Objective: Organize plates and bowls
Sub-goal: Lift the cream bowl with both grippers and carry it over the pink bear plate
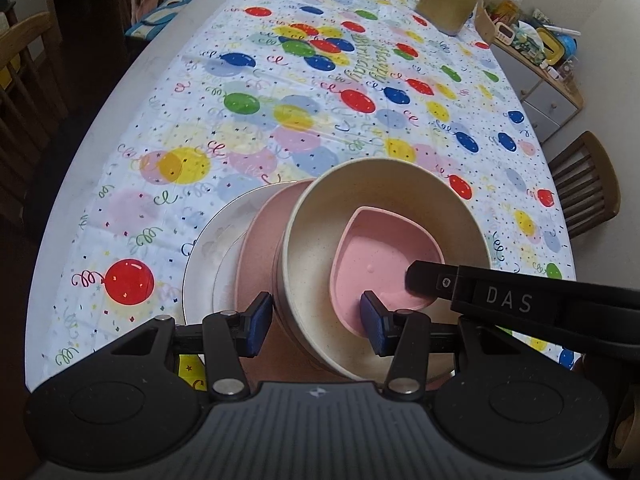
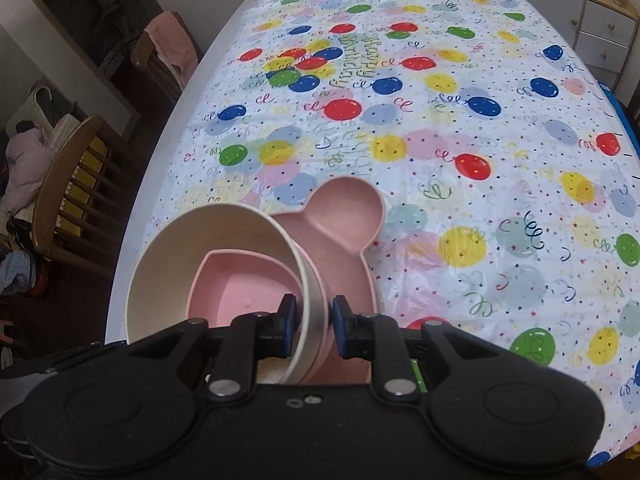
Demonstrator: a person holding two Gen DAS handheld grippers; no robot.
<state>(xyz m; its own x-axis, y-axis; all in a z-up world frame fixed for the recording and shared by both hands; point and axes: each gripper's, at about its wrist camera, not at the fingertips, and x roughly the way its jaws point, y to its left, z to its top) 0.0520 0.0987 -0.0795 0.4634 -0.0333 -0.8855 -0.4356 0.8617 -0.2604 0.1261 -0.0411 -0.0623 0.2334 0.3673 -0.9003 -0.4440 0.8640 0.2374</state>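
Nearest in the left wrist view, the left gripper (image 1: 316,320) held level and low over the stack, jaws spread wide and gripping nothing: one blue pad (image 1: 262,312) outside the wall of the cream bowl (image 1: 312,248), the other down inside the small pink dish (image 1: 376,256). Whether either pad touches: cannot tell. Crossing in from the right, a black finger of the right gripper (image 1: 432,278), tip dipped into the pink dish.

In the right wrist view, the right gripper (image 2: 314,320) straddling the near rim of the cream bowl (image 2: 168,264), jaws narrowed to a slim gap with the bowl wall between them (contact on the pads not clear enough to call a firm grip).

Stacked near the table's front edge: white plate (image 1: 208,248) at the bottom, bear-shaped pink plate (image 2: 344,248) on it, cream bowl sitting toward the plate's left side, pink dish (image 2: 236,280) nested inside the bowl. Round ear of the bear plate pointing away from the camera, the plate's long axis running near to far; bowl and dish both mouth up.

Beneath it all, a balloon-print birthday tablecloth (image 2: 440,120) over a pale table (image 1: 132,80). Farther off, a yellowish jug (image 1: 444,0) at the far end; wooden chairs (image 2: 72,184) on either side; a cluttered low cabinet (image 1: 548,80) beyond.
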